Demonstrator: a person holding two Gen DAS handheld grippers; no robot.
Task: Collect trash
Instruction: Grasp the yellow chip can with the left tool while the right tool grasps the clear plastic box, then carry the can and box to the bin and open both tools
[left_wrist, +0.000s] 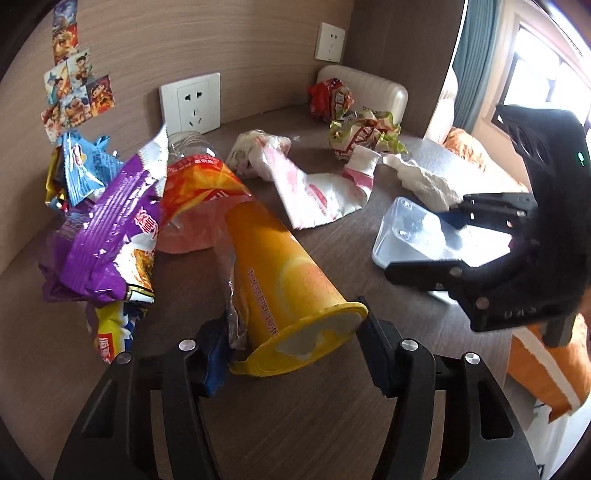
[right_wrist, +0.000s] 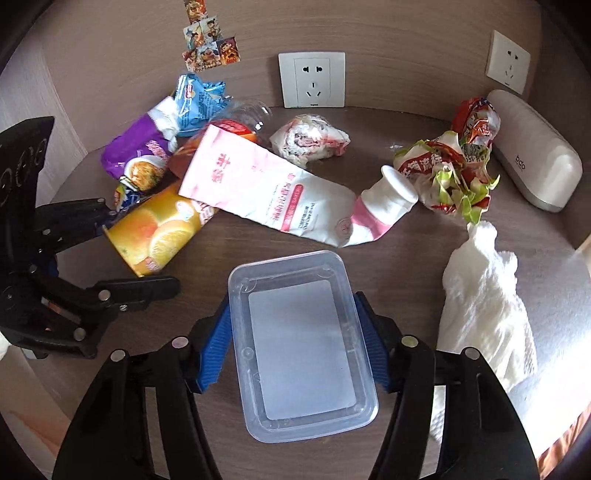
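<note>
Trash lies on a dark wooden table (right_wrist: 207, 240). My left gripper (left_wrist: 291, 347) is open around the rim of a fallen yellow orange-print cup (left_wrist: 291, 291); its fingers stand apart from the cup's sides. The cup also shows in the right wrist view (right_wrist: 155, 232). My right gripper (right_wrist: 295, 350) is open around a clear plastic container (right_wrist: 299, 343) lying upside down; its blue pads (right_wrist: 216, 350) sit at the container's sides. Whether they touch it I cannot tell. The container also shows in the left wrist view (left_wrist: 417, 236).
A pink-white pouch (right_wrist: 273, 188), purple snack bag (left_wrist: 107, 236), blue wrapper (right_wrist: 195, 99), clear bottle (left_wrist: 192, 206), wadded wrapper (right_wrist: 310, 140), green-red wrappers (right_wrist: 450, 173), white tissue (right_wrist: 484, 295) and white case (right_wrist: 535, 162) lie around. Wall sockets (right_wrist: 312, 79) stand behind.
</note>
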